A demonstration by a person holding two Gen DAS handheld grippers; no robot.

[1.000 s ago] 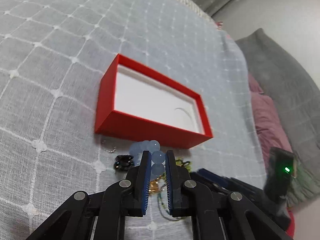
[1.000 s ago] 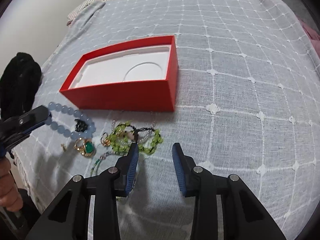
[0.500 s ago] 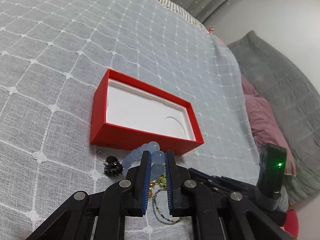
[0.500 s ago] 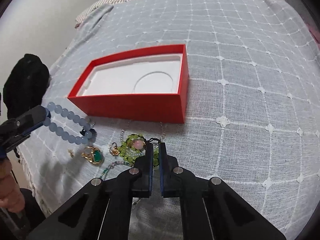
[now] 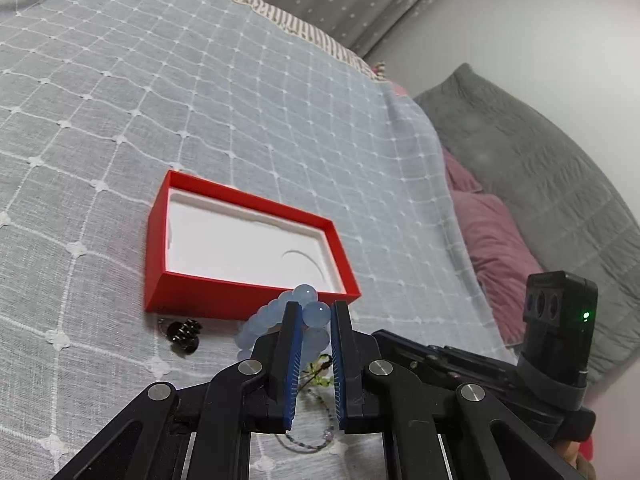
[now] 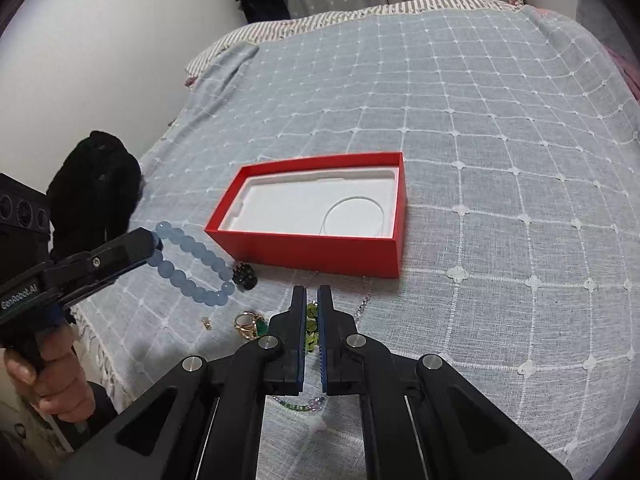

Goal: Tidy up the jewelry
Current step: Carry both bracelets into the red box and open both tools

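Fingers of right gripper: since a second ago, snapped closed onto green beaded strand. Left gripper: clamping pale-blue bead bracelet, as before. Lettering at lower left: "GenRobot.AI".

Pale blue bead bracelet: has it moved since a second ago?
Yes. The left gripper has lifted the pale blue bead bracelet; against the red box in the right wrist view, it now hangs off the bedspread.

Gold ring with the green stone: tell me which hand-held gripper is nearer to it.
Right. The right hand-held gripper hangs just beside the gold ring, shut on the green bead strand. The left hand-held gripper is farther off, holding the blue bead bracelet.
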